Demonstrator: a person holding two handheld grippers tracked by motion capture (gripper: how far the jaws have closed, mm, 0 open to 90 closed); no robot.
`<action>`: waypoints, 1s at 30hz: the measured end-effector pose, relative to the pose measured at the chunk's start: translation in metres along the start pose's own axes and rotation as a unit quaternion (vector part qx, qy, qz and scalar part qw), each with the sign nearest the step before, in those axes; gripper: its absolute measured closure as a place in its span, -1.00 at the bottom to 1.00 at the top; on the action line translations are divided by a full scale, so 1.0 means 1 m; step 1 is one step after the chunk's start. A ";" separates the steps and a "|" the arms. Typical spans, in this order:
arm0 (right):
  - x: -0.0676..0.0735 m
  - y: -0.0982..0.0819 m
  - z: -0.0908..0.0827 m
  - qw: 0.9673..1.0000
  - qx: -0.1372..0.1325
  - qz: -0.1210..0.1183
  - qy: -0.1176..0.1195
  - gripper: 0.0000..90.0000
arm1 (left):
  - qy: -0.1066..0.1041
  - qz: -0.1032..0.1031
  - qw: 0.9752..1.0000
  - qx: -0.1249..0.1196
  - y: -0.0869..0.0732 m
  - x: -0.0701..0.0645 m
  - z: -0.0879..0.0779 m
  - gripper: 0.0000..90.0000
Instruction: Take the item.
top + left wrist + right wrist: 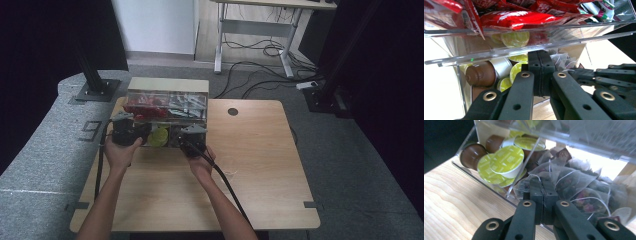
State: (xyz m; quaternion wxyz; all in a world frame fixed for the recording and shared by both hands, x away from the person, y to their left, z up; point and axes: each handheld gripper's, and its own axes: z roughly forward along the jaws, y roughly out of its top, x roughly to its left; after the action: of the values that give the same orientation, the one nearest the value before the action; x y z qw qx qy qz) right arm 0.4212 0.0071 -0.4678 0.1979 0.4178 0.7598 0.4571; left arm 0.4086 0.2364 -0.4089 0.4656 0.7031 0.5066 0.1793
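Note:
A clear acrylic organizer [167, 92] stands at the table's far left, with red packets [516, 18] in its upper tier. Its lower drawer [484, 183] holds yellow-green-lidded capsules [507, 161], brown capsules [481, 73] and mesh tea bags [579, 182]. My left gripper [541, 57] is shut, its tips just under the upper tier's clear rim in front of the capsules, and I see nothing between its jaws. My right gripper [542, 181] reaches over the drawer's front wall into the tea bags. It is shut, with the edge of one tea bag [524, 187] and its white string at the tips.
The wooden table [250, 165] stretches bare to the right and front of the organizer, with a round cable hole [233, 111] at the back. A black cable [227, 185] trails from the right gripper along the forearm. In the left gripper view the right gripper [614, 75] sits close by.

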 end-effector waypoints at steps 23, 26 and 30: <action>-0.006 0.007 -0.047 0.999 -0.037 -0.001 0.023 0.97 | 0.001 0.000 1.000 0.002 0.000 -0.001 0.000 1.00; -0.007 0.007 -0.052 0.999 -0.038 0.000 0.031 0.97 | 0.001 0.000 1.000 0.002 0.000 0.000 0.001 1.00; -0.009 0.006 -0.059 0.998 -0.044 0.005 0.039 0.97 | 0.001 -0.001 1.000 0.003 0.000 0.000 0.001 1.00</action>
State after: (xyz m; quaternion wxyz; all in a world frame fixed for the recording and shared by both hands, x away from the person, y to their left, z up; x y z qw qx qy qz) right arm 0.3885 -0.0301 -0.4337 0.1846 0.3942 0.7440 0.5070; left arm 0.4091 0.2355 -0.4092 0.4633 0.7037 0.5082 0.1786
